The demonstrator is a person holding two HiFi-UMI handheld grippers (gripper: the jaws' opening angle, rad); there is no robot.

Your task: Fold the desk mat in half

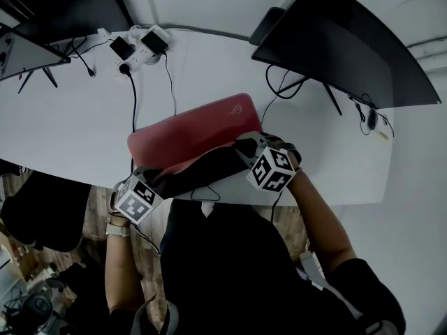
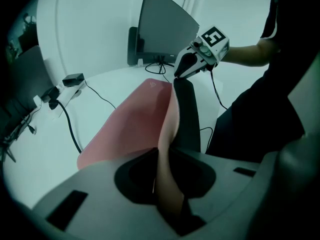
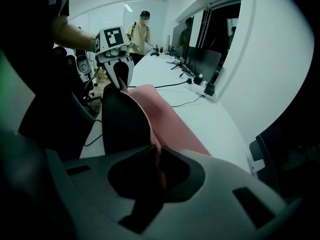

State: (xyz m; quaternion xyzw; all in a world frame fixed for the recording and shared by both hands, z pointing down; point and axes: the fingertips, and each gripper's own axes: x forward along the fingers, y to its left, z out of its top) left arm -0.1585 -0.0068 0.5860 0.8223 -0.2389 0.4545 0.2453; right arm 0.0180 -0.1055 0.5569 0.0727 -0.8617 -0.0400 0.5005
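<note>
Both hand-held grippers are clenched on the desk mat. The left hand-held gripper pinches its near left corner and the right hand-held gripper its near right corner, with the thin sheet pressed between each pair of jaws. Between them the raised edge sags in a loose curve and shows its black underside to the person. The red far half lies flat on the surface, by the middle of its near edge. To fold well from here, I would carry the two corners toward the far edge of the surface at the same height and pace, with enough pull between them to take out the sag, so the crease forms straight and parallel to the near edge. Each held corner should land on the far corner of its own side before either grip lets go. A black cable runs from the power strip toward the near edge past the mat's left end. Whether it passes under the mat I cannot tell, so the left side needs watching for a snag.
</note>
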